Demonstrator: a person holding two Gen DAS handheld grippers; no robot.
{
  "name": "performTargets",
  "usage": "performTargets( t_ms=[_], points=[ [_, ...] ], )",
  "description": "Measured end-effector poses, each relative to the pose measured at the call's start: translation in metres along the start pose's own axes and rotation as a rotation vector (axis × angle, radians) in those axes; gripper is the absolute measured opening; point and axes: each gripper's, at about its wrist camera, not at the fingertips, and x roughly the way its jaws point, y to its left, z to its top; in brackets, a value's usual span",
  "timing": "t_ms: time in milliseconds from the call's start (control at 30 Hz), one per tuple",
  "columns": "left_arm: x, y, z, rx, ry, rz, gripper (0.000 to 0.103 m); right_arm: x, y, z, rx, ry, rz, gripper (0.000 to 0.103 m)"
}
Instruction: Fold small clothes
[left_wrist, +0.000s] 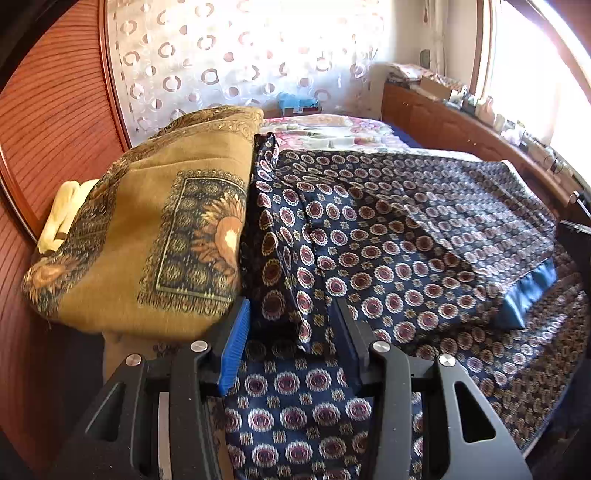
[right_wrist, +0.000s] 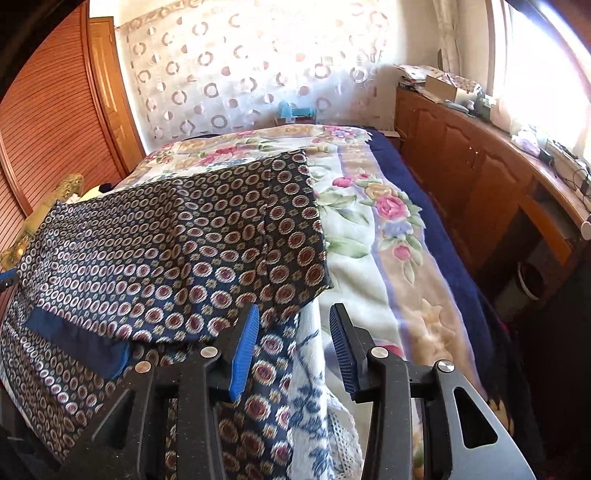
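One navy patterned garment (right_wrist: 166, 236) | long axis across bed (right_wrist: 369, 221) | both claws half-open, empty: left (left_wrist: 291, 325), right (right_wrist: 293, 332)

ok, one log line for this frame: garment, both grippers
garment: navy patterned cloth partly folded on bed | left gripper: open over cloth | right gripper: open at cloth's edge

1. The left wrist view looks forward and down along the left tongs (left_wrist: 291, 325), close over the navy medallion-printed cloth (left_wrist: 388, 236), facing the circle-patterned sheer curtain (left_wrist: 229, 62).
2. The right wrist view looks the same way along the right tongs (right_wrist: 293, 325), just as near, set further right over the floral blanket on the bed (right_wrist: 369, 229).
3. Both views share the cloth (right_wrist: 166, 240), the curtain (right_wrist: 240, 74) and the long wooden cabinet (left_wrist: 443, 122) at right.
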Motion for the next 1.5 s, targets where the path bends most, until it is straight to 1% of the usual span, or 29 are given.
performTargets(
  t_ms=[33,100,167,200,333,567,600,667,733,767,800,833,867,900,967,1100,1200,1333,1500],
  points=[
    [0.002,-0.001,0.001,0.008,-0.001,0.005,0.041,0.002,0.0,0.001,-0.001,0.003,-0.005,0.041],
    [0.006,-0.006,0.002,0.042,0.005,0.042,0.027,0.007,0.002,0.004,-0.006,0.009,-0.016,0.041],
    [0.01,-0.01,0.003,0.071,0.011,0.081,0.018,0.013,0.003,0.008,-0.01,0.014,-0.027,0.041],
    [0.011,-0.01,0.003,0.076,0.013,0.097,0.017,0.015,0.003,0.01,-0.01,0.016,-0.03,0.041],
    [0.015,-0.006,0.006,0.066,0.023,0.109,0.017,0.026,-0.002,0.016,0.004,0.02,-0.03,0.041],
    [0.02,-0.001,0.003,0.039,0.033,0.075,0.017,0.04,-0.013,0.024,0.067,0.021,0.022,0.042],
    [0.02,-0.001,0.003,0.038,0.032,0.074,0.012,0.042,-0.015,0.025,0.07,0.023,0.024,0.042],
    [0.019,-0.004,0.003,0.038,0.026,0.072,0.007,0.046,-0.015,0.027,0.071,0.03,0.031,0.042],
    [0.016,-0.007,0.005,0.044,0.009,0.075,0.004,0.05,-0.015,0.029,0.073,0.042,0.058,0.042],
    [0.013,-0.009,0.006,0.045,-0.002,0.074,0.003,0.052,-0.014,0.03,0.069,0.045,0.072,0.04],
    [0.009,-0.01,0.007,0.046,-0.016,0.071,0.003,0.053,-0.012,0.03,0.057,0.041,0.082,0.031],
    [0.004,-0.011,0.009,0.046,-0.034,0.064,0.002,0.051,-0.009,0.031,0.041,0.04,0.086,0.007],
    [-0.004,-0.012,0.01,0.042,-0.055,0.055,0.002,0.049,-0.007,0.032,0.025,0.032,0.088,0.003],
    [-0.011,-0.013,0.012,0.039,-0.073,0.051,0.002,0.044,-0.006,0.032,0.021,0.018,0.115,0.003],
    [-0.027,-0.014,0.017,0.033,-0.109,0.014,0.002,0.034,-0.005,0.034,0.035,-0.009,0.191,0.002],
    [-0.058,-0.014,0.023,0.014,-0.164,-0.041,0.002,0.009,0.001,0.039,0.017,-0.052,0.241,0.001],
    [-0.078,-0.01,0.018,-0.005,-0.187,-0.086,0.002,-0.012,0.005,0.035,0.002,-0.078,0.277,0.001],
    [-0.092,0.003,-0.006,-0.036,-0.187,-0.108,0.002,-0.038,0.009,0.018,-0.031,-0.084,0.301,0.001],
    [-0.085,0.021,-0.039,-0.097,-0.139,-0.102,0.002,-0.061,-0.004,-0.015,-0.032,-0.054,0.304,0.001]
  ],
)
